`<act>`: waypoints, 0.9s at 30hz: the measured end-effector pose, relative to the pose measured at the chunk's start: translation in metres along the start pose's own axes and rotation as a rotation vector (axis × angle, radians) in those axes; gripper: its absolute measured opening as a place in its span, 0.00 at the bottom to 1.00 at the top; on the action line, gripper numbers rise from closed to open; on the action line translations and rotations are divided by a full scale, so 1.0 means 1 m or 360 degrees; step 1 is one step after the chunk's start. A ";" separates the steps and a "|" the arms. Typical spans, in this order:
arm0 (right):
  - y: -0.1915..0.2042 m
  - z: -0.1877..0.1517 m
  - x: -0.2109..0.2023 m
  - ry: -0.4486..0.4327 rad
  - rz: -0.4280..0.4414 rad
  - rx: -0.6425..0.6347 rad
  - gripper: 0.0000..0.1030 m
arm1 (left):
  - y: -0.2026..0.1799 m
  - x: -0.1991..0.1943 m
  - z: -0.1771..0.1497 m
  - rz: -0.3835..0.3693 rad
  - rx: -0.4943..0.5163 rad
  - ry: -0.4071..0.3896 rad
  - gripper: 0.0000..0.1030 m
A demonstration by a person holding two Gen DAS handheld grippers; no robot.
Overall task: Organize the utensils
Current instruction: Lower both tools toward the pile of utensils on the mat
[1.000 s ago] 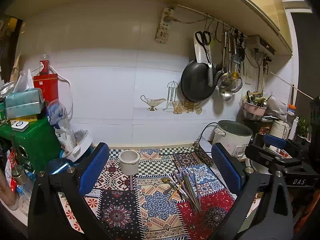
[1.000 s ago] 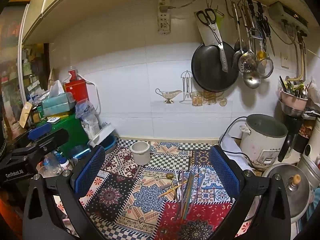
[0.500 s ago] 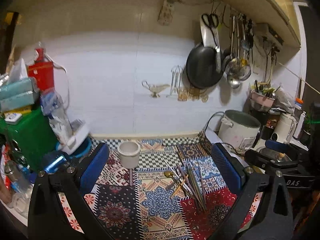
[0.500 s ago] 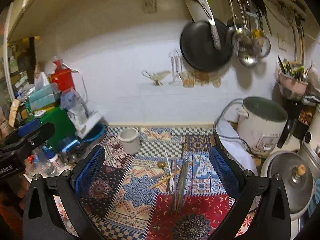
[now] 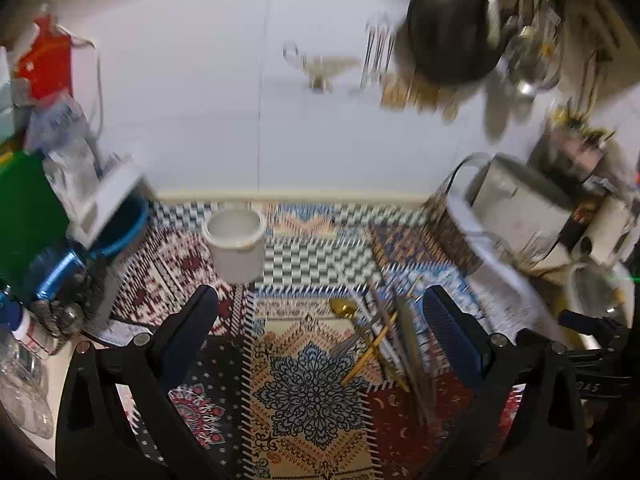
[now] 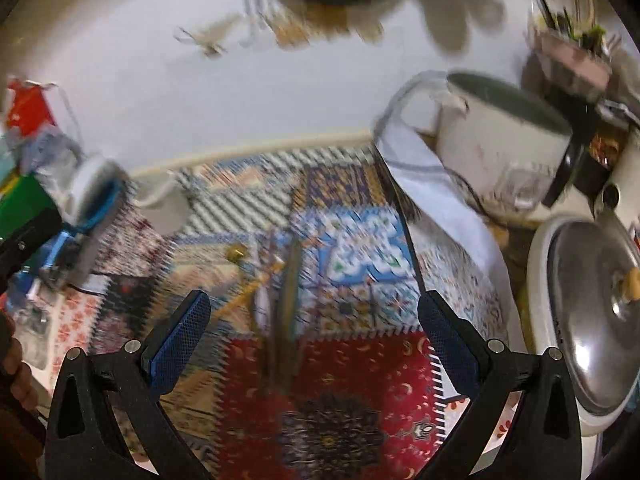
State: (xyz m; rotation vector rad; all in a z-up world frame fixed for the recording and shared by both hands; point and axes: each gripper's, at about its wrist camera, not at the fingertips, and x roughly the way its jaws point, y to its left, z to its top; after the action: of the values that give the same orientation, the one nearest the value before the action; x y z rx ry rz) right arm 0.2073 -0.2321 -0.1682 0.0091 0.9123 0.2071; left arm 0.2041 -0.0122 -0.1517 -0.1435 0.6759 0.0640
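A: Left wrist view. Left gripper (image 5: 318, 312) with jaws spread wide, nothing between them. Utensils (image 5: 386, 340) lie in a loose heap on the patterned mat (image 5: 312, 396), right of centre: a gold spoon, chopsticks and thin metal handles, crossing each other. White cup (image 5: 236, 245) stands upright farther back, near the wall, well apart from the heap, empty as far as can be seen.

B: Step?

A: Approach, by my reading. Nothing gripped yet.

B: Right wrist view?

A: Blurred. Right gripper (image 6: 312, 312) also spread, empty, with the heap lying ahead between its fingers. Rice cooker (image 6: 500, 148) back right, lidded pot (image 6: 592, 280) beside it.

B: Next move?

A: Likely lower onto one handle, close on it, carry it to the cup. Crossed pieces may drag along.

B: Writing?

A: "DAS" on the dark gear at the left view's right edge; nothing else legible.
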 end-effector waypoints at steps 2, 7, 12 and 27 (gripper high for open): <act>-0.011 -0.004 0.017 0.0069 -0.0015 0.0024 0.99 | -0.006 0.025 -0.004 0.0025 0.0016 0.0080 1.00; -0.032 -0.007 0.055 0.0205 -0.0022 0.0083 0.96 | -0.014 0.079 -0.015 0.0049 0.0020 0.0243 1.00; -0.035 -0.002 0.087 0.0296 0.0020 0.0069 0.86 | -0.021 0.125 -0.027 0.0051 0.0010 0.0419 0.96; -0.024 0.021 0.158 0.0511 0.0199 0.0039 0.56 | -0.025 0.213 -0.032 -0.0029 -0.0131 0.0806 0.54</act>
State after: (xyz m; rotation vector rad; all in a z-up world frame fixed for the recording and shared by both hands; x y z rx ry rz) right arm 0.3214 -0.2255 -0.2819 0.0571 1.2354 0.3195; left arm 0.3529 -0.0391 -0.3068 -0.2489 1.1776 0.0377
